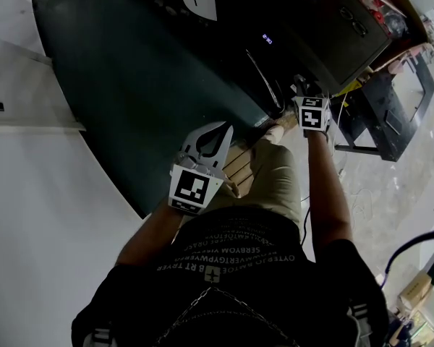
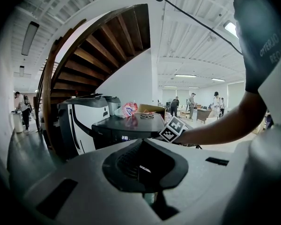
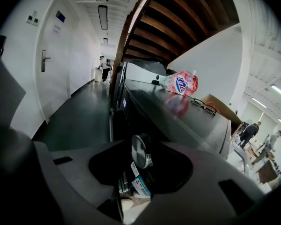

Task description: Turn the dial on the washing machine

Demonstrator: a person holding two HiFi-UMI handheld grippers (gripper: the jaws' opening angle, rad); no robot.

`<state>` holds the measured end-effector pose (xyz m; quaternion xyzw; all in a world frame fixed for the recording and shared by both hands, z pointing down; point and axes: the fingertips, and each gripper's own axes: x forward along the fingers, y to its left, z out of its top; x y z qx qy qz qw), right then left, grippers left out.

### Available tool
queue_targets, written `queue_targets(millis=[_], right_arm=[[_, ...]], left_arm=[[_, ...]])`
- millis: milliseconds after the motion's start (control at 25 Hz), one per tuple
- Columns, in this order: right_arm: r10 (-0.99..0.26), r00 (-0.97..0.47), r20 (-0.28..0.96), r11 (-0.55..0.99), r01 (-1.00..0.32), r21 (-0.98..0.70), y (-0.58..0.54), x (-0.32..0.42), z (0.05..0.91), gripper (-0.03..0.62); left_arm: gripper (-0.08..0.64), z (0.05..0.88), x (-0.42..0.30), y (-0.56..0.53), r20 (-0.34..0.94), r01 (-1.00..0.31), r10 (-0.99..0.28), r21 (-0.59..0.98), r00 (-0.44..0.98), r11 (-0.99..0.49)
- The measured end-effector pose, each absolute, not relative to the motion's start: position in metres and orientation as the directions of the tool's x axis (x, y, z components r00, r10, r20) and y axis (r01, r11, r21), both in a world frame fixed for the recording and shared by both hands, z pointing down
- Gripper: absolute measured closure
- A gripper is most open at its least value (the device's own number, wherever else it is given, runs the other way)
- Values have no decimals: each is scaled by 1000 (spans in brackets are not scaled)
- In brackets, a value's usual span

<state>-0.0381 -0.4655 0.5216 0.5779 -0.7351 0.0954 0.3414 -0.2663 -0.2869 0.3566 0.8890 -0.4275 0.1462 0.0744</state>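
R gripper [image 1: 301, 91] jaws pinch silver dial [image 3: 141, 150] on washing machine [image 1: 315, 27] front. L gripper [image 1: 220, 131] closed, empty, well back from machine. Keep grip square on dial, rotate slow, avoid slip.

From the head we look steeply down over our own arms onto the top of the washing machine [image 1: 311, 27] and the floor [image 1: 130, 85]. The left tool [image 1: 215, 132] camera sits back, facing level across the room at the machine's front. The right tool [image 1: 304, 96] camera sits close, with the dial [image 3: 141, 151] just ahead. All three share the machine.
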Motion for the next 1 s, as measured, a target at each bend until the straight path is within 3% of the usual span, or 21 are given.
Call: queue_targets(millis=[640, 880, 1000], right_arm=[[-777, -106, 620, 298, -930, 214, -454, -28, 522, 460], [-854, -144, 499, 302, -920, 251, -439, -40, 461, 582], [-870, -231, 436, 350, -912, 213, -422, -53, 425, 595]], left_arm=[[554, 353, -263, -287, 323, -792, -749, 3, 579, -611], [554, 339, -265, -296, 296, -795, -761, -6, 577, -606], [554, 331, -267, -302, 280, -797, -767, -11, 578, -604]])
